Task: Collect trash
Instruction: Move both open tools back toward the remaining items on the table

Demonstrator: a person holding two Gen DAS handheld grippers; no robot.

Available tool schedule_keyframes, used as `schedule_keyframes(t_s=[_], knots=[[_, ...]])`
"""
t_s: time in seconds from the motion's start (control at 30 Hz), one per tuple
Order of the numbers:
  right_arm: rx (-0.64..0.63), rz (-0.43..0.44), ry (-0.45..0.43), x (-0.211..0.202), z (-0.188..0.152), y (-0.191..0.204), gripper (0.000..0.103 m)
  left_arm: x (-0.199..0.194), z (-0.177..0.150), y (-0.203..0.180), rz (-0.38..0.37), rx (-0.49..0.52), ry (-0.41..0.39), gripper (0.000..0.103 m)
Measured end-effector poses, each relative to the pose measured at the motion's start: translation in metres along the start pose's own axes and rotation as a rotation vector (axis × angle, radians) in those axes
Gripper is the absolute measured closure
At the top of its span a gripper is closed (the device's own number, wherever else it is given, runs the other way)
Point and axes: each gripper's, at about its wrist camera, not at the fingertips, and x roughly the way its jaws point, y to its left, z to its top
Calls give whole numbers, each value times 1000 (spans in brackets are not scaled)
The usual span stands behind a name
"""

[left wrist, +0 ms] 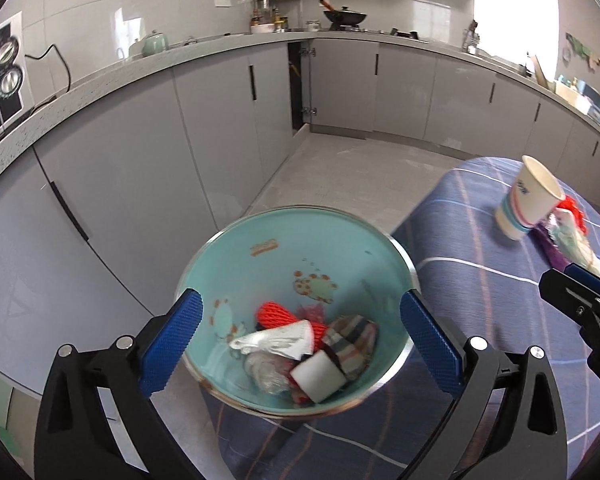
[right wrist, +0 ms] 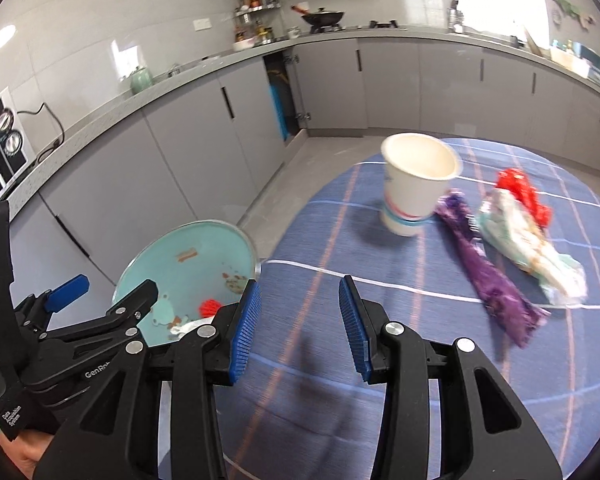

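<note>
We held both grippers, left (left wrist: 300, 344) and right (right wrist: 300, 324), fingers apart and empty, over the blue plaid tablecloth (right wrist: 380, 360) in a grey-cabineted kitchen.

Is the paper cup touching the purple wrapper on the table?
Cannot tell. In the right wrist view the paper cup and the purple wrapper meet at the cup's lower right edge, but blur hides any gap or contact.

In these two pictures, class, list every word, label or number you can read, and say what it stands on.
"GenRob", cut off: on the left gripper's black body, right wrist view.
"Data Acquisition System", small: same gripper's lower edge.
Blue print on the paper cup: too blurred to read.
Orange mark inside the trash bin: unreadable.
</note>
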Motion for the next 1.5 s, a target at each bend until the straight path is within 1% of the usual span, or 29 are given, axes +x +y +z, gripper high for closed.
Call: schedule_keyframes(t_s=[0.27,0.37,0.57,0.67,0.8,0.97,1.1,1.37,1.5], knots=[[79,-52,-27,-28,-11,-49,61,-17,-4,-45,-68,61,-6,6],[105,-70,-38,-38,-16,-68,61,-24,-6,-64,-106,83,-4,6],[141,-105,-47,-54,-25,-97,61,-30,-10,-92,-134,121,3,6],[160,-118,-44,-59,-31,-111,61,-31,-14,-109,-159,141,21,6],[186,-144,-37,-65,-40,-130,61,-32,-23,-128,-149,175,17,6],[212,-178,-33,-70,-46,-156,62,-29,-27,-145,-175,200,39,6],[226,-196,-37,-74,-46,-171,62,-27,-28,-157,-177,223,47,6],[192,-222,-16,-66,-36,-187,62,-13,-18,-178,-185,225,69,6],[174,-227,-7,-63,-29,-199,62,-5,-7,-198,-205,213,62,6]])
